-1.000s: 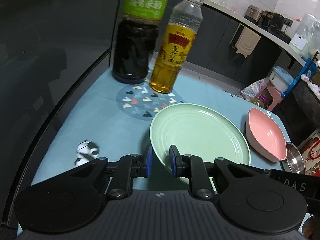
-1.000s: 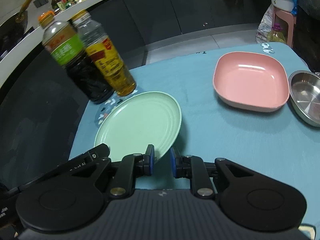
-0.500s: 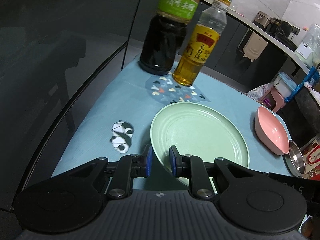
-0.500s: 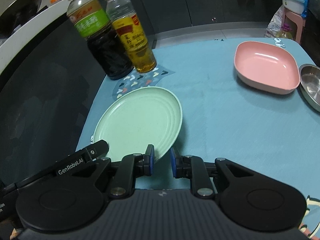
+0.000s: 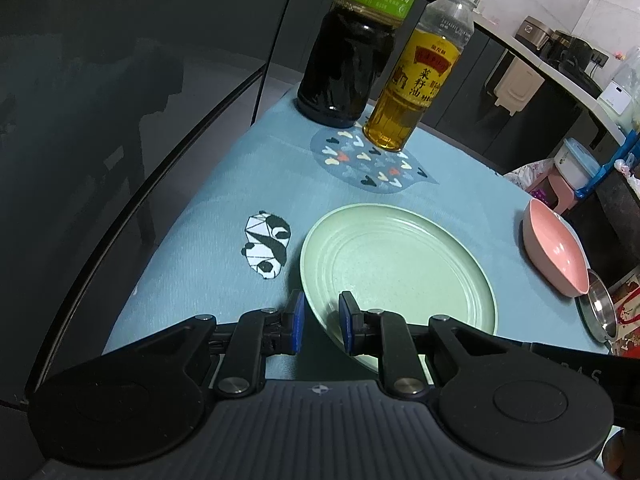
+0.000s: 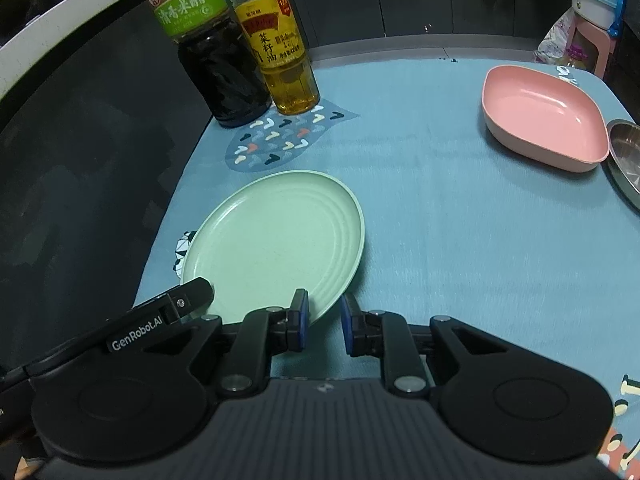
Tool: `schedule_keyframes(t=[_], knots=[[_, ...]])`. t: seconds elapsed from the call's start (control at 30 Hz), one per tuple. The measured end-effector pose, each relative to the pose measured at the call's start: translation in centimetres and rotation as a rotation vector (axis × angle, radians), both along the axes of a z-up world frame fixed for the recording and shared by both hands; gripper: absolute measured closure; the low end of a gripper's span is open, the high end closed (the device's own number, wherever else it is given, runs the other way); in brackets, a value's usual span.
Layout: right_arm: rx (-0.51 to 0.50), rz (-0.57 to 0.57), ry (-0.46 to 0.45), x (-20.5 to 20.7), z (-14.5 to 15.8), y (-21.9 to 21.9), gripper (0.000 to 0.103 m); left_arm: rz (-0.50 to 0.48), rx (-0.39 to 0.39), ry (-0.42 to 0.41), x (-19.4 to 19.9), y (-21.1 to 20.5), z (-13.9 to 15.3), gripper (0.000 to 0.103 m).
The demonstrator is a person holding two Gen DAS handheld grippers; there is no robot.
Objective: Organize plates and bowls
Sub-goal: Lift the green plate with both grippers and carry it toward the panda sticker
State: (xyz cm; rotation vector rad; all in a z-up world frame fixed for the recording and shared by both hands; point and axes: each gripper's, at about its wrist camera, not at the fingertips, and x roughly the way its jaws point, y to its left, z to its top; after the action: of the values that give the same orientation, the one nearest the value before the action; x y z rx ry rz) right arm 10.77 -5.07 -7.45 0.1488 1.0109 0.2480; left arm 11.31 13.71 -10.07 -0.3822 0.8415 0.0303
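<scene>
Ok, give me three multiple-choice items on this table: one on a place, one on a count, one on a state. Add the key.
1. The steel dish lies:
A. next to the pink bowl
B. between the two bottles
C. at the table's left edge

2. Bottles standing on the table:
A. one
B. two
C. four

3. The oil bottle is:
A. lying on its side
B. upright and empty
C. upright and partly filled

Key:
1 A, because the dish's rim shows just right of the pink bowl in the right wrist view.
2 B, because only the dark vinegar bottle and the oil bottle stand there, side by side.
3 C, because golden oil fills its lower part and the part under the cap is clear.
</scene>
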Motion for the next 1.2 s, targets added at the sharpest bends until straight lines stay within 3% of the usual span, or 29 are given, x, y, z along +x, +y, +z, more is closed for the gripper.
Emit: schedule_keyframes(t=[0.57, 0.97, 1.2], knots=[[-0.007, 0.006, 0.047, 0.8, -1.0, 0.1, 0.086, -0.007, -0.020, 0.040, 0.3, 0.2, -0.7, 0.086], [-0.005, -0.010, 0.026, 0.3, -0.4, -1.0, 0.086, 0.046, -0.006, 0.039, -0.3, 0.5, 0.3, 0.086], [-0.030, -0.036, -0.007, 0.1, 0.3, -3.0, 0.086, 0.055, 0.023, 0.082, -0.2, -0.1, 0.6, 0.086]])
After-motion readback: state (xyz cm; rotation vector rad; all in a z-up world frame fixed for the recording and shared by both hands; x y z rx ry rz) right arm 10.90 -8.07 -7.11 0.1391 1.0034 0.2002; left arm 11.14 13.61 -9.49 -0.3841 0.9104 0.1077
